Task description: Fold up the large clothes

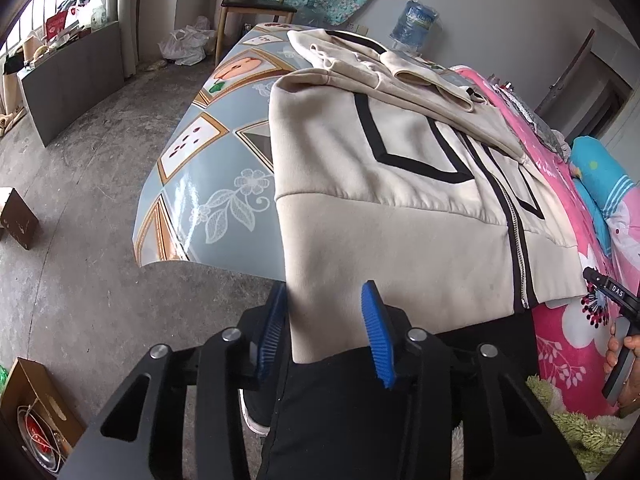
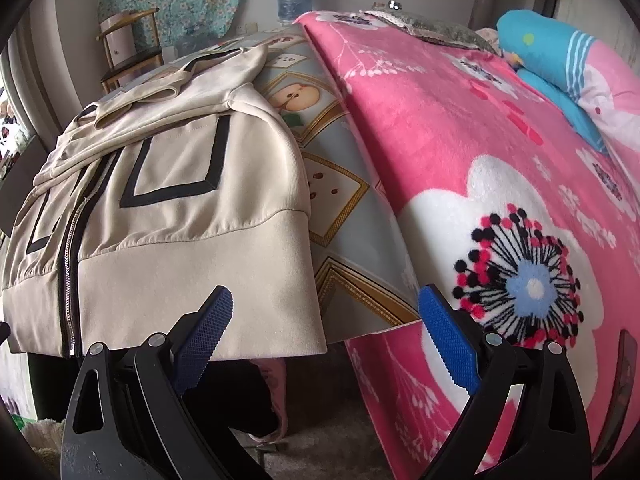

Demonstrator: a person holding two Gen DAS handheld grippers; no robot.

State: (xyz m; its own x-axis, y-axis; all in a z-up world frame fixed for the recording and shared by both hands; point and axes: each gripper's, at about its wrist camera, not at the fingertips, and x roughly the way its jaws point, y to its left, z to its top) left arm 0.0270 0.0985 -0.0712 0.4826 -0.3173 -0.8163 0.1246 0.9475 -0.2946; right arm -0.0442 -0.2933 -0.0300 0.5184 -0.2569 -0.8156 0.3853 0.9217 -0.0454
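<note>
The beige jacket (image 1: 400,184) lies zipper-up on the patterned table (image 1: 208,184), sleeves folded in, hem overhanging the near edge for grabbing. L gripper (image 1: 326,328) straddles the hem corner, jaws apart; R gripper (image 2: 326,320) gapes wide at the opp. corner, gripping nothing.

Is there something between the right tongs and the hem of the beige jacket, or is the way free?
Nothing visible blocks it. The right tongs are open just in front of the beige jacket, whose hem corner hangs over the table edge between the blue pads. Only open air lies between them.
</note>
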